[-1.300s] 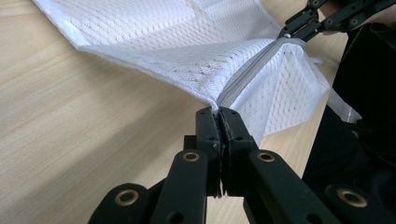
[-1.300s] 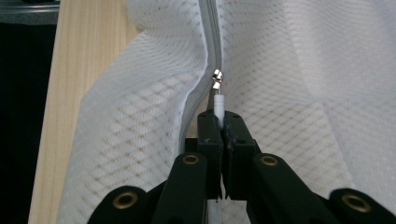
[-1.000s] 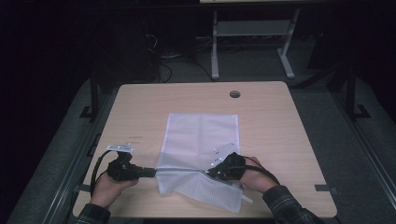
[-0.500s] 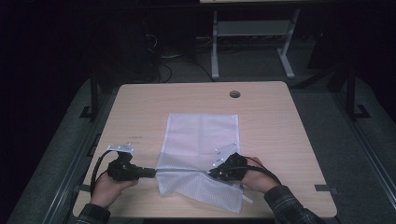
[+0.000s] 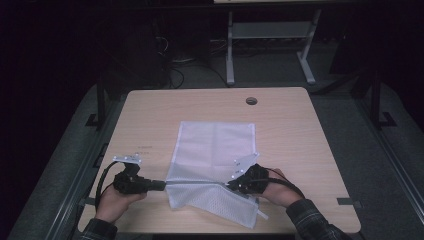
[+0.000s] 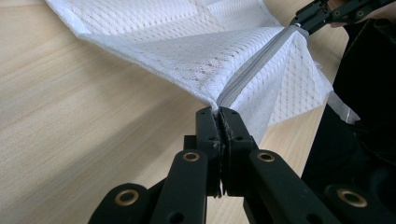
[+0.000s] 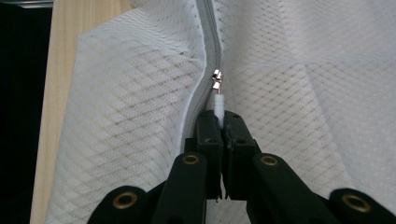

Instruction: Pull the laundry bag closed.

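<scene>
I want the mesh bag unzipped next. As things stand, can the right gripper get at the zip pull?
Probably yes: the right gripper already looks shut on the white zip pull, with nothing in between. The left gripper pinches the far end of the mesh bag, keeping the zip taut.

A light wooden table (image 5: 310, 145) with a round cable hole (image 5: 251, 101); a metal stand (image 5: 270, 45) behind it.
</scene>
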Demonstrator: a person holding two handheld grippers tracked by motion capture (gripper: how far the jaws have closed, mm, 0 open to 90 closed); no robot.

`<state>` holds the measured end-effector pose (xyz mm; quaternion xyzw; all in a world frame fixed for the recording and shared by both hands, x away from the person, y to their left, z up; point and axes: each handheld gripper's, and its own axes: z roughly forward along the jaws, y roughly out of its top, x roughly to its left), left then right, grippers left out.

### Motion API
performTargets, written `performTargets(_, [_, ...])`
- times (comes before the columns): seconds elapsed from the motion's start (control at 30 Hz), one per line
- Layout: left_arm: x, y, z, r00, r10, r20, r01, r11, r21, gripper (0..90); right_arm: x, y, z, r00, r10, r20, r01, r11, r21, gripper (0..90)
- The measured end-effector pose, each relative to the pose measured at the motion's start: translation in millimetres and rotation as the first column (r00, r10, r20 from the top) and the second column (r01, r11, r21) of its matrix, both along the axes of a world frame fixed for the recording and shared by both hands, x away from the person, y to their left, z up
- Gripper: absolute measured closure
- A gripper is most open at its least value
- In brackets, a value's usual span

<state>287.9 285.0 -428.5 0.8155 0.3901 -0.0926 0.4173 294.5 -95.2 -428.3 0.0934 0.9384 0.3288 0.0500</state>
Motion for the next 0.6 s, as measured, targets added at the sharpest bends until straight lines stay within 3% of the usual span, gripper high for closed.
performTargets(0.6, [-0.1,-0.9,0.1,1.0,-0.005,-0.002,0.005,1.0,-0.002,87.6,-1.4,-21.0,0.1,0.9994,-0.036,0.001,0.036,0.9993,-0.005,86.7])
